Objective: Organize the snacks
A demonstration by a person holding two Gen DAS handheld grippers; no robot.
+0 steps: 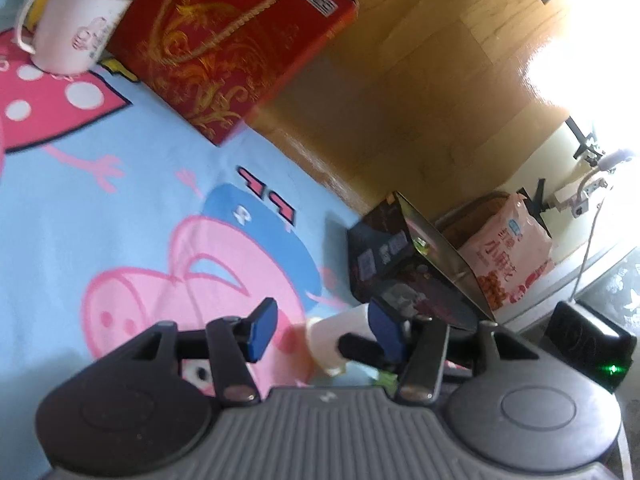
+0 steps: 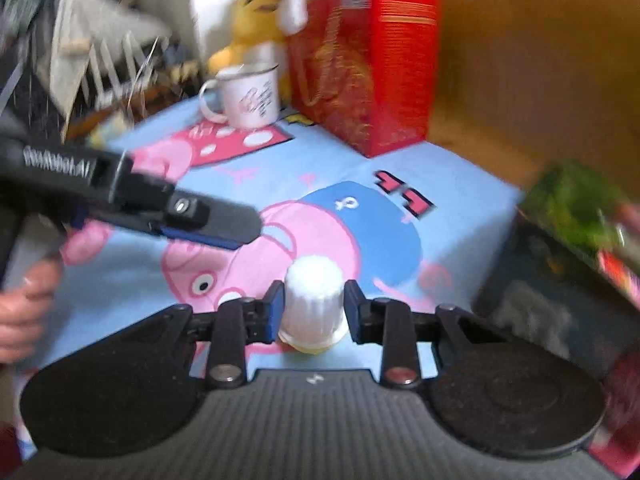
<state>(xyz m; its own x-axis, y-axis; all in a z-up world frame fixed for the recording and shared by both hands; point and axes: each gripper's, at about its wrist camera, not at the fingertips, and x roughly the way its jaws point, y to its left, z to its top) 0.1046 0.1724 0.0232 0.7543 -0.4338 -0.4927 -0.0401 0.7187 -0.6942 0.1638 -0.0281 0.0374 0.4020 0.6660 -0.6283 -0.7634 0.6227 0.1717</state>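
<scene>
Gripping: right gripper (image 2: 314, 312) has its blue pads at either side of a small white ribbed bottle (image 2: 314, 300); they look to be touching its sides, though the picture is blurred.
Bottle place: over the pig's snout on the blue cartoon cloth (image 2: 340, 160), well in front of the red gift box (image 2: 372, 68); whether it rests on the cloth or is lifted cannot be told.
Left gripper: left gripper (image 1: 324, 328) stands part open with nothing between its pads; the white bottle (image 1: 334, 336) lies just beside its right finger (image 1: 384, 328), outside the gap.
Left gripper from the other side: it reaches in left of the red gift box, low over the cloth, held by a hand (image 2: 24, 312).
Dark snack box: dark snack box (image 1: 400, 264) with its flap up, at the cloth's edge, well in front of the red gift box (image 1: 232, 44).
Mug: white enamel mug (image 1: 76, 24) stands just left of the red gift box.
Pink bag: pink snack bag (image 1: 508, 256) off the cloth, beyond the dark snack box.
</scene>
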